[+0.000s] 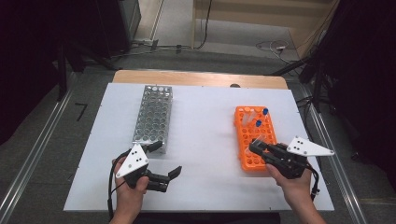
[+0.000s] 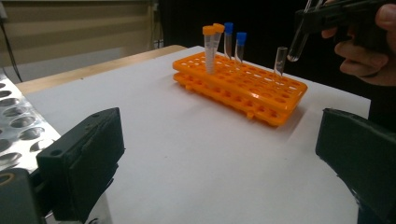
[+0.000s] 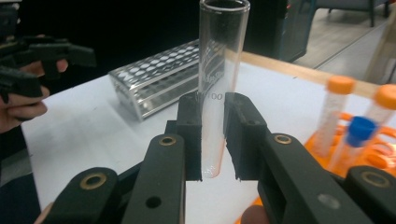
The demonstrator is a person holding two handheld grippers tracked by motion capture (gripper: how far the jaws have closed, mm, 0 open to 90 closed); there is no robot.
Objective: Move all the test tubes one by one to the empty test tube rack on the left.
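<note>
My right gripper (image 1: 256, 145) is shut on a clear glass test tube (image 3: 219, 70), which stands upright between its pads (image 3: 191, 135). In the left gripper view this tube (image 2: 297, 44) hangs above the near end of the orange rack (image 2: 243, 86). The orange rack (image 1: 254, 135) holds two orange-capped tubes (image 2: 210, 46), two blue-capped tubes (image 2: 229, 39) and one bare clear tube (image 2: 280, 60). My left gripper (image 1: 166, 158) is open and holds nothing, low over the white board, just in front of the near end of the metal rack (image 1: 153, 114).
The metal rack (image 3: 159, 84) has several empty holes. Both racks rest on a white board (image 1: 205, 154) over a wooden table (image 1: 196, 77). Bare board lies between the two racks. Cables run over the floor beyond the table.
</note>
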